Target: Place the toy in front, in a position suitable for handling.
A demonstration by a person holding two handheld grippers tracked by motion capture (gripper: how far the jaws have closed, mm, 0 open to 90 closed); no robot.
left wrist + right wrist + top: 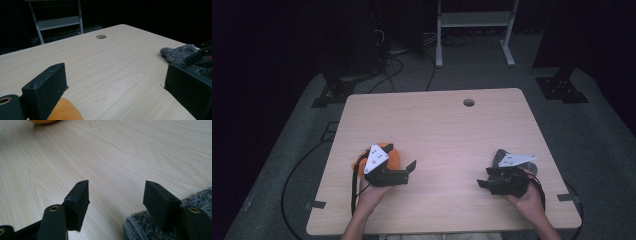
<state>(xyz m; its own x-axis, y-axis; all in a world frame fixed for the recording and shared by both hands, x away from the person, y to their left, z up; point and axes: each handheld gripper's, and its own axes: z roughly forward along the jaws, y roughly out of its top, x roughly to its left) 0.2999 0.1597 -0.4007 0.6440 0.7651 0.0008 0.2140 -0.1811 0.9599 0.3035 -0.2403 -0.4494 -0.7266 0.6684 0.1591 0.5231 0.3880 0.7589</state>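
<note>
An orange rounded object (394,156) lies on the wooden table (437,125) at the front left, partly under my left gripper (404,171). In the left gripper view that gripper (115,75) is open, nothing between its jaws, with the orange object (65,111) low beside the left jaw. A grey fuzzy cloth (532,165) lies at the front right under my right gripper (486,177). In the right gripper view that gripper (117,188) stands open over bare wood, the cloth (200,197) beneath its right jaw and the orange object (42,121) far off.
A round cable hole (469,102) sits near the table's far edge. A white metal frame (474,30) stands on the floor behind the table, with cables (392,65) and dark stands around it. The grey cloth (178,53) shows at the right of the left gripper view.
</note>
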